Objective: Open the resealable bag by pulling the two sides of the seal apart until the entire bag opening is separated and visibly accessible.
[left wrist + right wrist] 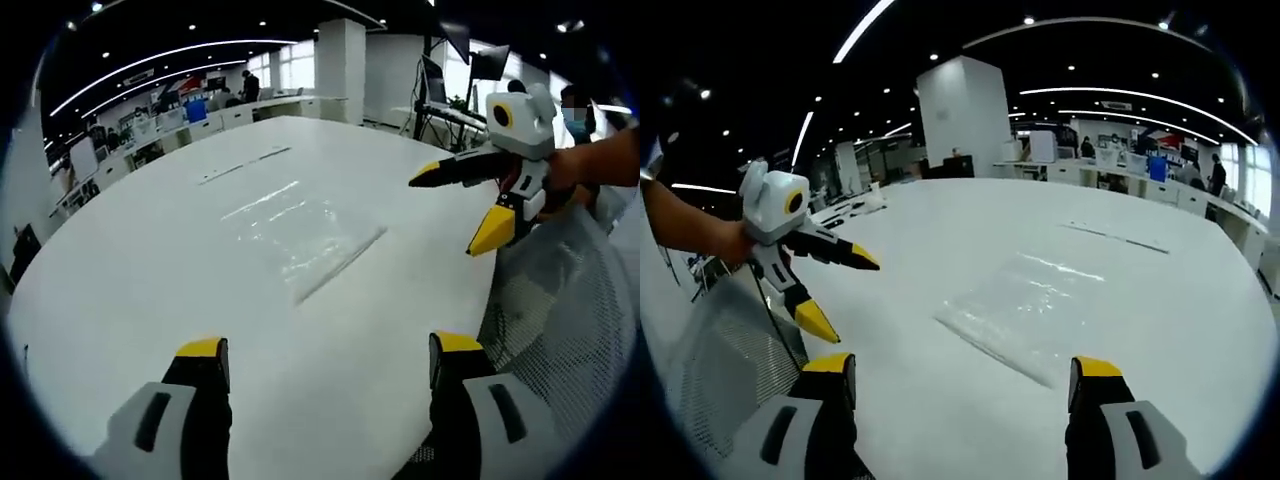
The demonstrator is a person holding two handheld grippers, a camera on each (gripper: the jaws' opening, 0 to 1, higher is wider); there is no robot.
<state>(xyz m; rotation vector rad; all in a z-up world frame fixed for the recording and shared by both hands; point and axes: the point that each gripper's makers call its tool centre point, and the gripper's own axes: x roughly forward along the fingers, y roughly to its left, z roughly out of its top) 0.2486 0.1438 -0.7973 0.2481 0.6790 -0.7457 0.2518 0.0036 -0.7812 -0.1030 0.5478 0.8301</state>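
Note:
A clear resealable bag lies flat on the white table, its seal strip along the nearer right edge. In the right gripper view the same bag rests ahead of the jaws. My left gripper hovers open above the table, short of the bag, nothing between its yellow-tipped fingers. My right gripper is open too, held above the table edge near the bag's seal end. Each gripper appears in the other's view: the right one at right, the left one at left, both with jaws spread.
A grey mesh chair back stands by the table edge below the grippers, seen also as mesh. A person's forearm holds the right gripper. Desks, monitors and a white pillar lie beyond the table.

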